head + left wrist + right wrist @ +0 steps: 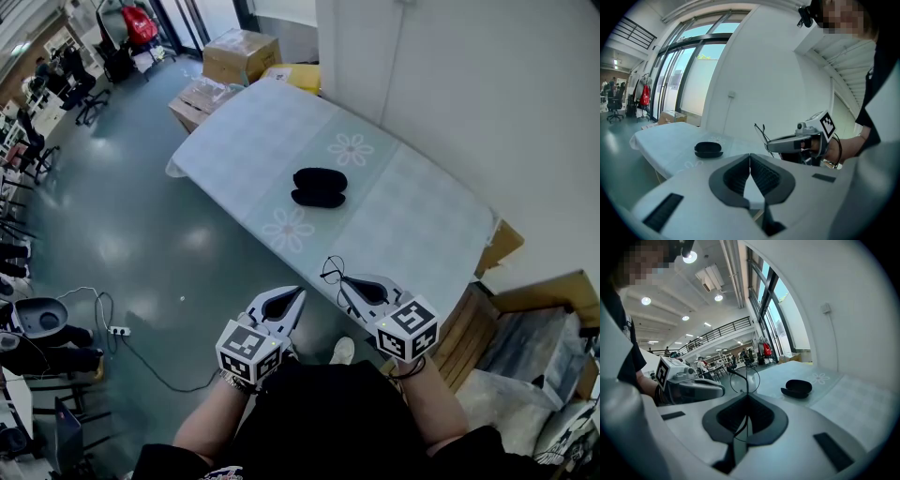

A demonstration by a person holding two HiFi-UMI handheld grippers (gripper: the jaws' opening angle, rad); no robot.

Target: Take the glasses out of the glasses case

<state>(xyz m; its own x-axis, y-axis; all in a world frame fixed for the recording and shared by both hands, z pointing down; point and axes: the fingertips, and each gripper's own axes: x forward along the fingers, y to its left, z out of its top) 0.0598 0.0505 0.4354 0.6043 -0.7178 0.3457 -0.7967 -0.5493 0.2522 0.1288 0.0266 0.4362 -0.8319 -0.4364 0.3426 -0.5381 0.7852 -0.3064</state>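
Note:
The black glasses case [319, 187] lies open in the middle of the pale table [412, 225], well beyond both grippers. My right gripper [341, 281] is shut on the thin wire-framed glasses [332, 270], held in the air over the table's near edge. In the right gripper view the glasses [744, 379] stick up from the closed jaws, with the case [797, 388] further off to the right. My left gripper [299, 293] hangs beside it off the table's edge, shut with nothing between its jaws. The left gripper view shows the case [708, 149] and the glasses [761, 133].
Cardboard boxes [240, 54] stand on the floor past the table's far end, and more boxes [530, 342] sit at the near right. A white wall [487, 103] runs along the table's right side. A cable and power strip [118, 330] lie on the floor at left.

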